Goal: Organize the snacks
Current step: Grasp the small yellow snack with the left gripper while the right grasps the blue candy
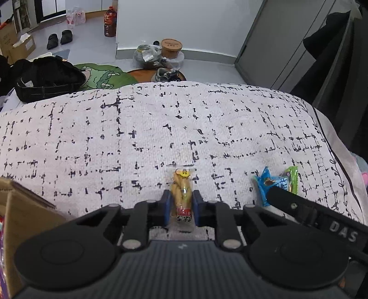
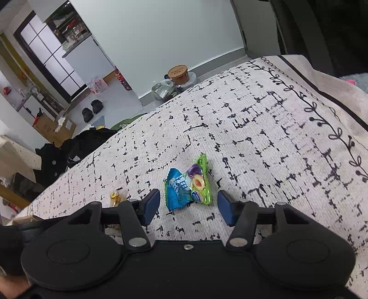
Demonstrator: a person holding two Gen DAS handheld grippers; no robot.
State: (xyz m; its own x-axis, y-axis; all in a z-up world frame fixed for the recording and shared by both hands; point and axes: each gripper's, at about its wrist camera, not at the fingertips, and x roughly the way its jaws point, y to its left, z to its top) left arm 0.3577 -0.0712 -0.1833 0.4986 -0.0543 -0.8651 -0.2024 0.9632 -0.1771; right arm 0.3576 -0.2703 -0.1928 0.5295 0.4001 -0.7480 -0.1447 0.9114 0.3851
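grey floor and pale walls make up the room beyond a white cloth with a broken black grid pattern [image 1: 161, 128], which covers the surface where the snacks lie; whether that surface is a bed or a bench the views do not settle. far back on the floor sit a pair of black shoes [image 1: 59, 38], a dark bottle [image 1: 110, 21] and a round tub with a brown lid [image 1: 171, 46].

at the left edge of the left wrist view, the corner of a cardboard box [image 1: 25, 207] stands on the cloth. just right of it, the left gripper [image 1: 182, 204] has its jaws clenched on a clear packet of yellow-brown snack [image 1: 182, 195], the blue pads pressing both sides of its lower half. the packet lies lengthwise on the cloth, its top end with a yellow sticker pointing away from the camera.

further right, well apart from that packet, a blue packet [image 2: 179, 191] and a green packet [image 2: 201, 181] lie touching, the green one partly overlapping the blue. the right gripper [image 2: 188, 207] is over them with its jaws released: both blue pads stand clear of the wrappers, one on each side, with bare cloth showing in the gaps. in the left wrist view one black finger of that gripper crosses the near end of the blue packet. along the right side of the cloth runs a printed black vine border [image 2: 322, 110].
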